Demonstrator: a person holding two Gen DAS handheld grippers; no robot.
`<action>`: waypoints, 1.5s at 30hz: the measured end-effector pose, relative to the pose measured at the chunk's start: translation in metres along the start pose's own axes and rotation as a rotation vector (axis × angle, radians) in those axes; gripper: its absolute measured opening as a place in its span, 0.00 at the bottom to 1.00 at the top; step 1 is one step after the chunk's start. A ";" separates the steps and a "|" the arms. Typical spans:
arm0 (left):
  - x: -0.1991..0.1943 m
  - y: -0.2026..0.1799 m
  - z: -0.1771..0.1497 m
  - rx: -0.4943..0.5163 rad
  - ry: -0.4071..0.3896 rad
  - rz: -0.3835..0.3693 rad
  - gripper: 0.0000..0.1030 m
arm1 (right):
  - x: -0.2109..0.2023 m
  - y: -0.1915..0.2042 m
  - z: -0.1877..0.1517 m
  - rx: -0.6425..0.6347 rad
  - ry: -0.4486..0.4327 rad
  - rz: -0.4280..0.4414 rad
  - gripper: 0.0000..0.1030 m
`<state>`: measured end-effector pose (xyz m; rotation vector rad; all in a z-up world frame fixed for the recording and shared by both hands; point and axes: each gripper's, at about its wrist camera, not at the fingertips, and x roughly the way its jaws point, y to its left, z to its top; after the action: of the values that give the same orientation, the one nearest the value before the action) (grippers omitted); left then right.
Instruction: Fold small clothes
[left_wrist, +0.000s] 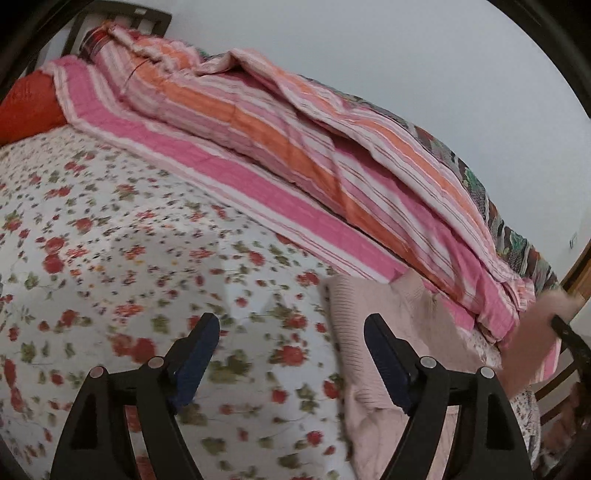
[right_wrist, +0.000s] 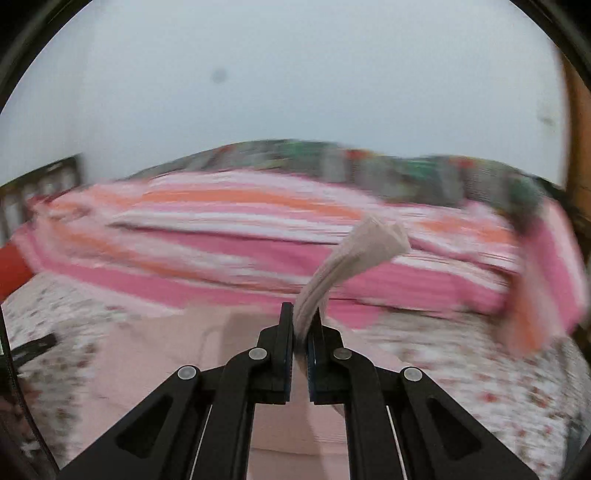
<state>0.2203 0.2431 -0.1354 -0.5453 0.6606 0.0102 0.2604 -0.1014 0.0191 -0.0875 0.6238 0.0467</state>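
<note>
Right gripper (right_wrist: 301, 325), jaws clamped on a pink knit garment (right_wrist: 147, 354), lifts what seems a sleeve at frame centre to fold; left gripper (left_wrist: 291, 343) waits open above the floral bedsheet (left_wrist: 110, 229).

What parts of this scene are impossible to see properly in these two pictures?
- Pink garment: left view, its shape is partly hidden behind the left tool and cut off by the bottom edge.
- Quilt: right view, motion blur smears its stripes.
- Cuff in the right tool: which part of the garment, unclear.
</note>
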 end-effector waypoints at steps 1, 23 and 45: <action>-0.002 0.005 0.001 0.002 0.000 0.003 0.77 | 0.011 0.020 -0.002 -0.015 0.020 0.031 0.06; 0.019 -0.028 -0.019 0.118 0.075 -0.091 0.77 | 0.031 0.002 -0.088 -0.075 0.138 0.119 0.75; 0.051 -0.082 -0.042 0.236 0.119 -0.068 0.74 | 0.072 -0.157 -0.148 0.318 0.339 -0.080 0.55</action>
<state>0.2509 0.1443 -0.1539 -0.3418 0.7471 -0.1631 0.2435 -0.2709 -0.1316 0.1916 0.9580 -0.1474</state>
